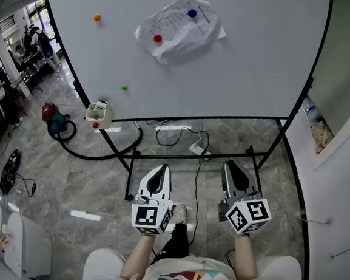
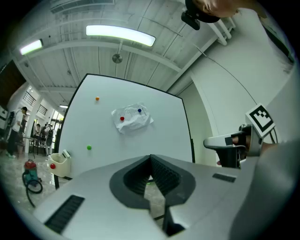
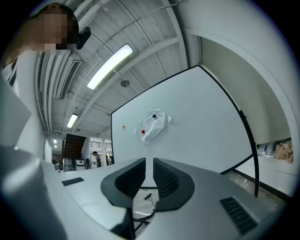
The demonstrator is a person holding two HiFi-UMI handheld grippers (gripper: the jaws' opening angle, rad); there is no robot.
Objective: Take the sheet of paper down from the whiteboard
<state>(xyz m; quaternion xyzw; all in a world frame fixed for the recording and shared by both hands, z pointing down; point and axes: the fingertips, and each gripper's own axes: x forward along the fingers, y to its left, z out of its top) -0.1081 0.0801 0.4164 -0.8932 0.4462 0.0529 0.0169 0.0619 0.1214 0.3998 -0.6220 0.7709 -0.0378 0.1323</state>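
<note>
Paper, a crumpled sheet (image 1: 180, 26), hangs high on the whiteboard (image 1: 248, 69), a little right of its middle in the head view, pinned by a red magnet (image 1: 157, 38) at its lower left and a blue magnet (image 1: 192, 13) near its top. It is well apart from both of my grippers. An orange magnet (image 1: 97, 18) sits alone on the board to the left of the sheet, and a green magnet (image 1: 124, 88) lower down. A small pale tray (image 1: 99, 116) hangs at the board's lower left corner.

My left gripper (image 2: 150, 161) is clenched, its pads meeting at the tips with nothing between them. My right gripper (image 3: 149, 164) has its pads barely parted, a thin slit between them with nothing in it. I hold both low in front of me, side by side above the marble floor (image 1: 86, 177), pointing towards the board's black stand (image 1: 192, 155).
</note>
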